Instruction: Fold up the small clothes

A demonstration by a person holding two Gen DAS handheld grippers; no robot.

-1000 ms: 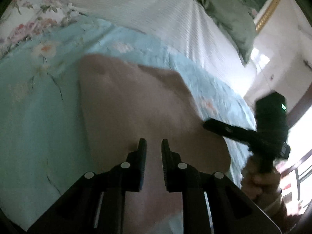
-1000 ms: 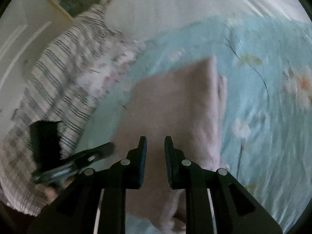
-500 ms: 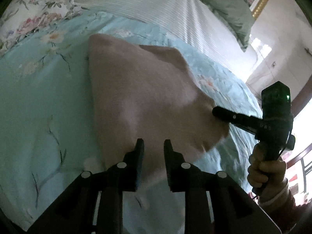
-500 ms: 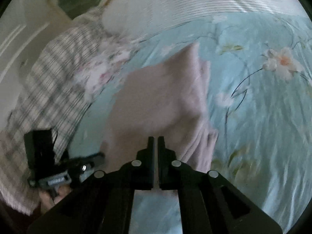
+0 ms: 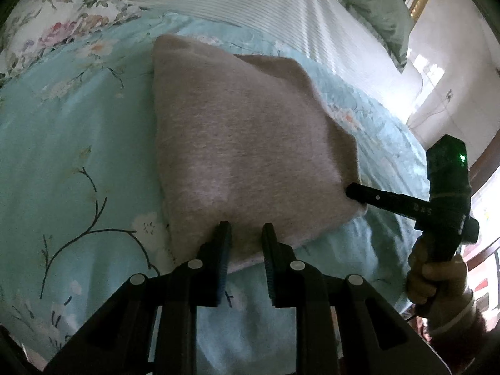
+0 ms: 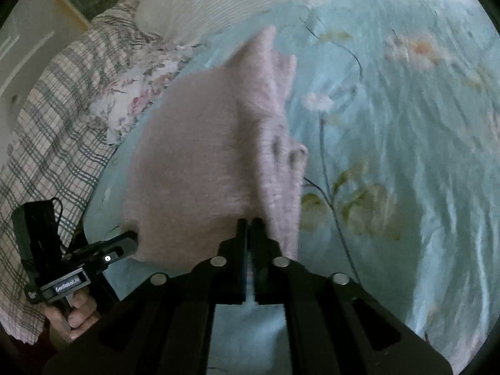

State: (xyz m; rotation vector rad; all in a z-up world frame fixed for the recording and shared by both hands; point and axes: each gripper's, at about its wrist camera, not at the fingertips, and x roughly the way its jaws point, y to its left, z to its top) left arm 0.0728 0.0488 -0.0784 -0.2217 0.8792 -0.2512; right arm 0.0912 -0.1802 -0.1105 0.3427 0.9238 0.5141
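A folded pinkish-beige garment (image 5: 243,143) lies on the light blue floral bedspread (image 5: 68,162). My left gripper (image 5: 246,231) is open, its tips at the garment's near edge with a gap between the fingers. My right gripper (image 6: 249,222) has its jaws together at the garment's near right corner (image 6: 200,162); the frames do not show cloth between them. In the left wrist view the right gripper (image 5: 356,192) touches the garment's right edge. In the right wrist view the left gripper (image 6: 125,243) sits at the garment's lower left corner.
A white striped sheet (image 5: 250,6) and green pillow (image 5: 375,6) lie beyond the garment. A floral pillow (image 5: 56,22) is at the left. A plaid blanket (image 6: 56,118) lies at the left of the right wrist view. Bright window and wall at the right (image 5: 453,87).
Both grippers drew back toward the garment's near edge. The right gripper's jaws closed. The garment now lies flatter and further out in front of both cameras.
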